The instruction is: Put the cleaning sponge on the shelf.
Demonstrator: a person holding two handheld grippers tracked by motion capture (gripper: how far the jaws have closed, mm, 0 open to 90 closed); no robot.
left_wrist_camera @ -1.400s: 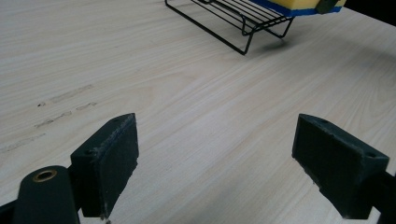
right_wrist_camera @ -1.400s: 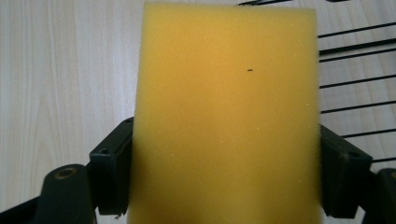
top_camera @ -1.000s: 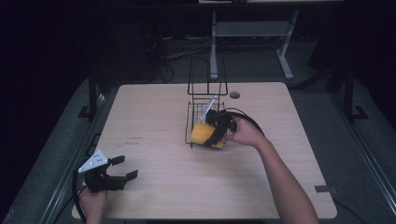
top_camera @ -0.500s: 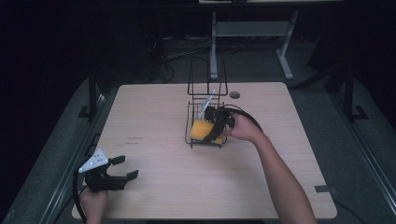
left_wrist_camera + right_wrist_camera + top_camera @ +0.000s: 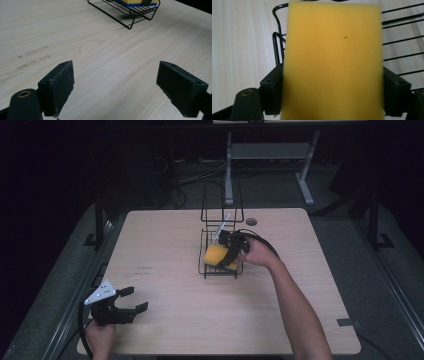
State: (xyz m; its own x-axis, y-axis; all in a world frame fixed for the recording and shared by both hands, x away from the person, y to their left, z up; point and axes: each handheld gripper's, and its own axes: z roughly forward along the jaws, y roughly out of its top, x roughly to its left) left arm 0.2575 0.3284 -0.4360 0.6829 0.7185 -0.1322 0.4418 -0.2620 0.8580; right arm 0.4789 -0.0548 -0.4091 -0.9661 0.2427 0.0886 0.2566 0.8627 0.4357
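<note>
My right gripper (image 5: 223,259) is shut on a yellow sponge (image 5: 215,254) and holds it low over the tray of a black wire rack (image 5: 220,274) near the table's middle. In the right gripper view the sponge (image 5: 332,60) sits squeezed between the two pads of that gripper (image 5: 332,96), with the rack wires (image 5: 276,50) behind it. At the front left corner, my left gripper (image 5: 131,300) rests open just above the tabletop. The left gripper view has its jaws (image 5: 122,90) wide apart over bare wood, and far ahead the rack (image 5: 130,15) with the sponge's blue underside (image 5: 136,2).
The rack has a tall upright wire frame (image 5: 222,202) at its back, with a thin white object (image 5: 223,227) leaning inside. A small round hole (image 5: 251,221) lies in the wooden table (image 5: 165,245) behind the rack. A metal stand (image 5: 270,155) is on the floor beyond.
My right gripper has carried the sponge a little farther back, from the rack's front edge to over its tray. The left gripper has stayed put.
</note>
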